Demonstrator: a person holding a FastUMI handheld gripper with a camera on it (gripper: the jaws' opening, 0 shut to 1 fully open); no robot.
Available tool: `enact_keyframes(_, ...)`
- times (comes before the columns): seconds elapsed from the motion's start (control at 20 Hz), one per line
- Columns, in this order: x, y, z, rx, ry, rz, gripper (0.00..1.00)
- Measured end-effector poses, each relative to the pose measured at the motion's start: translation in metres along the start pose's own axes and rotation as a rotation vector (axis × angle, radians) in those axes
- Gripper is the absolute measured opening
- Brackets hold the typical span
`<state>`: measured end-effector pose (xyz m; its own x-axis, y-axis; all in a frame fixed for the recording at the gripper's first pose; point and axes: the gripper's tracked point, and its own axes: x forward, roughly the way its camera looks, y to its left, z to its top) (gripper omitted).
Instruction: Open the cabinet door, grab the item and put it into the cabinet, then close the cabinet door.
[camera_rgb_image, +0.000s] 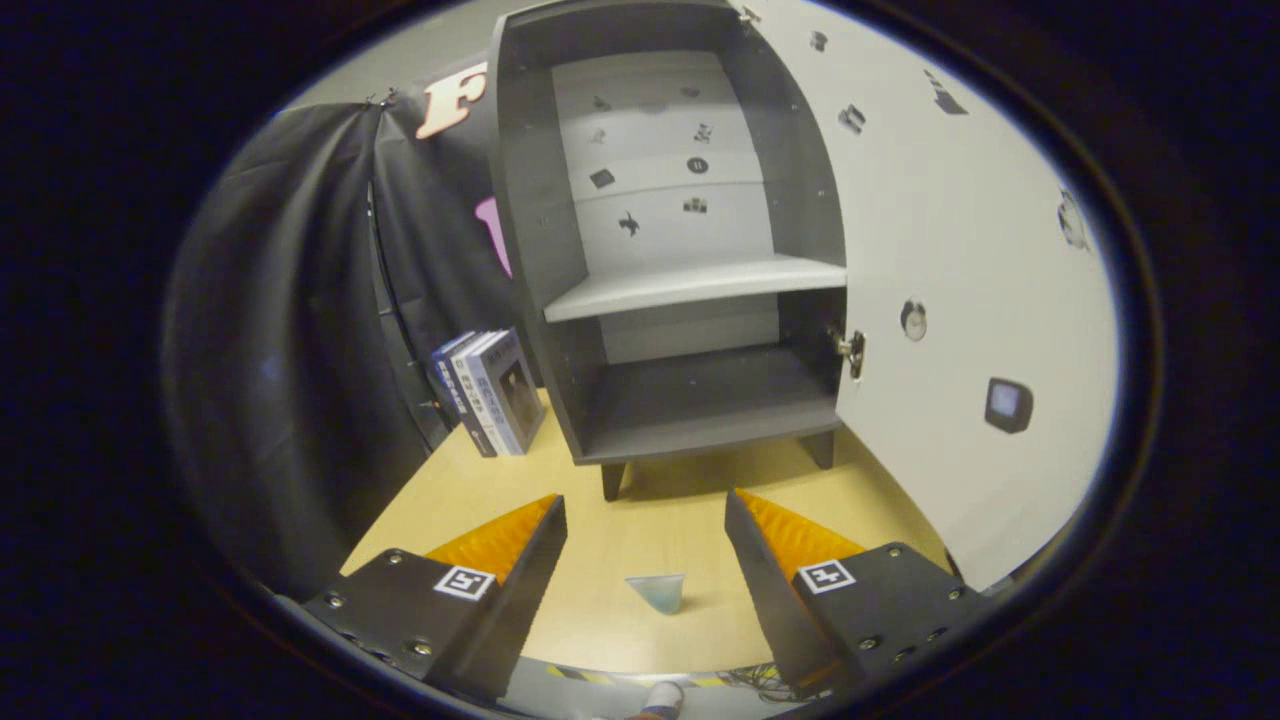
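Note:
A dark grey cabinet (690, 250) stands on the wooden table (660, 520) ahead of my fingers, with its white door (960, 300) swung wide open to the right. Inside are a pale shelf (690, 285) and a dark bottom compartment (700, 395), both bare. A small translucent bluish wedge-shaped item (660, 592) lies on the table between my fingers, nearer than their tips. My gripper (645, 510) is open, hovering above the table with nothing held.
Several books (490, 390) lean together left of the cabinet, against the black cloth wall (300, 330). The open door carries a round knob (913, 320) and a hinge (850, 350). The table's near edge (640, 675) lies just below the item.

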<state>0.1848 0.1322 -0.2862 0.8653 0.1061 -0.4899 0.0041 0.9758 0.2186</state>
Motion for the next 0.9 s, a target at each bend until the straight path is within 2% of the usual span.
enact_keyframes(0.35, 0.059, -0.006, -0.084, 0.002, 0.155, -0.015, 0.98)
enact_keyframes(0.7, 0.089, -0.006, -0.129, -0.021, 0.214, -0.038, 0.98)
enact_keyframes(0.75, 0.091, -0.008, -0.133, -0.025, 0.213, -0.045, 0.95)
enact_keyframes(0.9, 0.095, -0.013, -0.136, -0.034, 0.195, -0.071, 0.7)
